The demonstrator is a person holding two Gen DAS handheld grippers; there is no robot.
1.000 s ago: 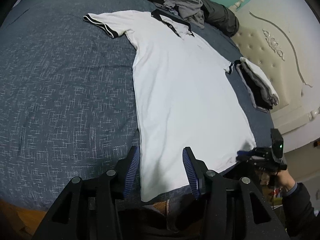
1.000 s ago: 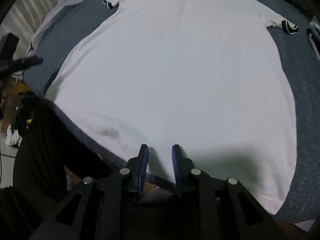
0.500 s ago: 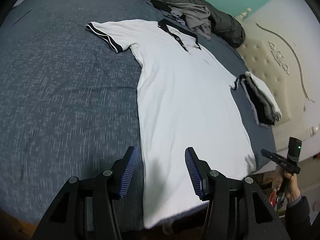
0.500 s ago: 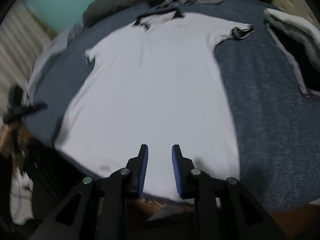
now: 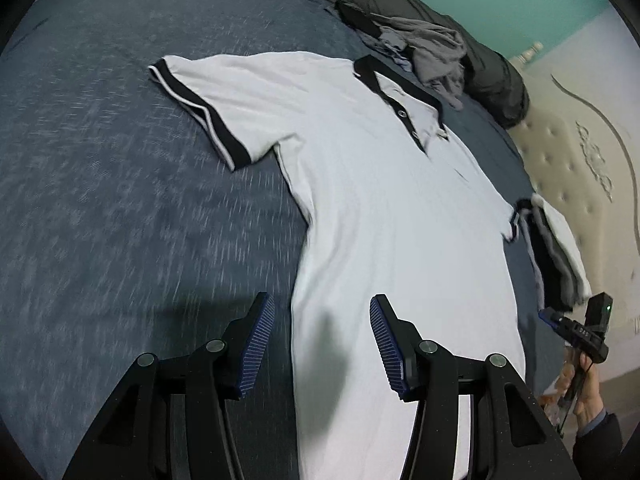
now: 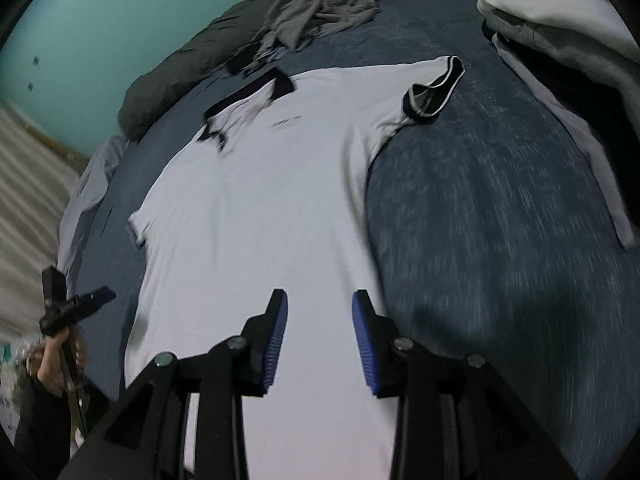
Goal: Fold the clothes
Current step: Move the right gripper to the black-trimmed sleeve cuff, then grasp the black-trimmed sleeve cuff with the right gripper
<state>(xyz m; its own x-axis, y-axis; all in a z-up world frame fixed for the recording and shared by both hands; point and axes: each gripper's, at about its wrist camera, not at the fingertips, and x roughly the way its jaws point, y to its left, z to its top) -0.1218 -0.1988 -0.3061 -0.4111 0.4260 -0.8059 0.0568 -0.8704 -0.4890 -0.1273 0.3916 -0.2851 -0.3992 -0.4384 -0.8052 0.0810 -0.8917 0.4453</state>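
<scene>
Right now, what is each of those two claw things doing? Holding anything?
Left gripper: open, empty, over the white polo shirt.
Right gripper: jaws just opened further, empty, over the shirt.

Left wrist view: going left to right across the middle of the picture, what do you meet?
Blue-grey bedspread → white polo shirt laid flat → folded clothes stack → padded cream headboard.
</scene>
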